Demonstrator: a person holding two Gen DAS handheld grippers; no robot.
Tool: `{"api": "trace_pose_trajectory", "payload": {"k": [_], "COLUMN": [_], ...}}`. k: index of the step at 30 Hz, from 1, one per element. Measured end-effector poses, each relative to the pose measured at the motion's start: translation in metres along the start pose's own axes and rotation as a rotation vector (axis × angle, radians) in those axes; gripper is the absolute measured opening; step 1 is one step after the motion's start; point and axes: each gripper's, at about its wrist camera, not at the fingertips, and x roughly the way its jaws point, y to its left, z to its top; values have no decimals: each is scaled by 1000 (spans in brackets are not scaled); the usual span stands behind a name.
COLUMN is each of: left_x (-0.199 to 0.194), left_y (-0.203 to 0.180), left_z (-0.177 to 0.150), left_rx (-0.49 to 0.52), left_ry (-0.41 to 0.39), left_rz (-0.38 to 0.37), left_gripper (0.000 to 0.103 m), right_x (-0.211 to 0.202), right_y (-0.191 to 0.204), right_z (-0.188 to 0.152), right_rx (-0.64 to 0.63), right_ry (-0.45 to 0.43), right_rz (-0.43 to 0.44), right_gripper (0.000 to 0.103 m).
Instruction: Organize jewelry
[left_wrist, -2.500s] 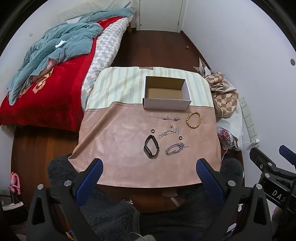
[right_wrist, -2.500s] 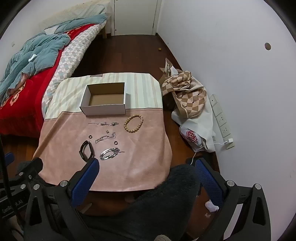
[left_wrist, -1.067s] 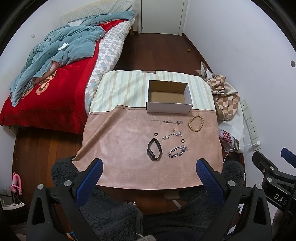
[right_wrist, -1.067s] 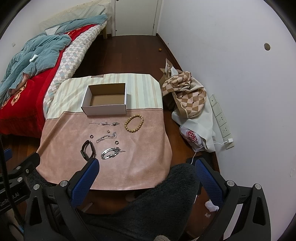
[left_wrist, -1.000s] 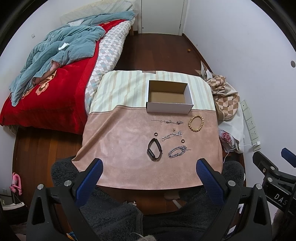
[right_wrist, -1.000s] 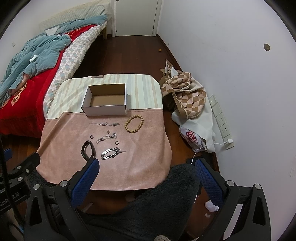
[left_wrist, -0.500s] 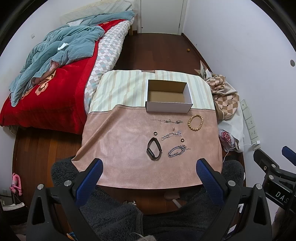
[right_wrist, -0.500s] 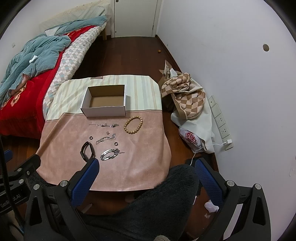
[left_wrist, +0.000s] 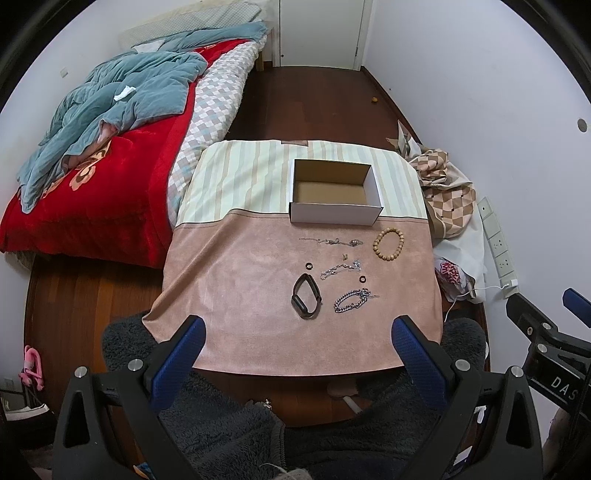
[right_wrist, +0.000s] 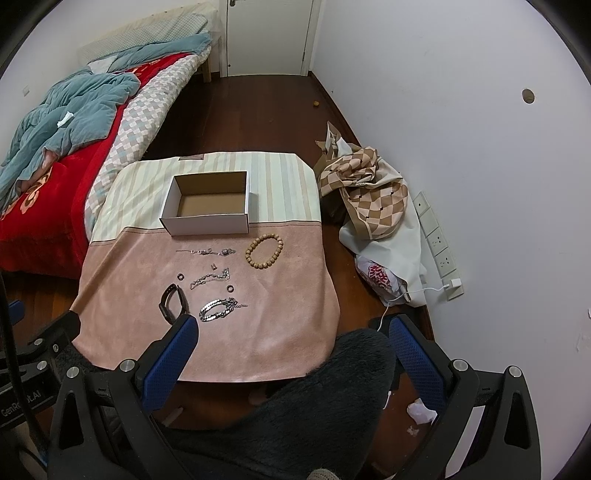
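Note:
An open, empty white cardboard box (left_wrist: 334, 214) (right_wrist: 207, 224) stands at the back of a small table covered in pink and striped cloth (left_wrist: 240, 280) (right_wrist: 288, 314). In front of it lie a wooden bead bracelet (left_wrist: 388, 244) (right_wrist: 264, 251), a thin silver necklace (left_wrist: 334, 242) (right_wrist: 207, 252), a silver chain (left_wrist: 340, 269) (right_wrist: 209, 279), a thick silver bracelet (left_wrist: 352, 300) (right_wrist: 218, 309), a black wristband (left_wrist: 306, 300) (right_wrist: 171, 302) and two small dark rings (left_wrist: 308, 265) (left_wrist: 363, 278). My left gripper (left_wrist: 295, 336) and right gripper (right_wrist: 291, 332) are both open and empty, held above the table's near edge.
A bed (left_wrist: 92, 177) with red and teal blankets lies to the left. A checkered cloth bag (right_wrist: 369, 192) and a wall power strip (right_wrist: 437, 243) are on the right. Dark fuzzy fabric (right_wrist: 314, 406) is below the grippers. The floor is dark wood, with a door at the back.
Both views have drawn back and up slightly, so the table looks a little smaller. Nothing on the table has moved. Both grippers stayed open.

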Motion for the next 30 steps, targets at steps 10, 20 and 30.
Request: {"api": "trace_pose_trajectory", "payload": {"k": [10, 20, 30], "left_x": [0, -1, 7], "left_y": [0, 0, -1], "left_z": [-2, -2, 6], "left_rx": [1, 1, 2], "left_ry": [-1, -3, -30], "left_rz": [-1, -1, 35], "left_gripper": [103, 103, 103], "right_x": [0, -1, 7], "right_y": [1, 0, -1], "right_z": [0, 0, 2], "right_rx": [1, -1, 16], "right_ry": [0, -1, -14], "right_rz": [-1, -3, 4], "right_gripper": [103, 103, 103]}}
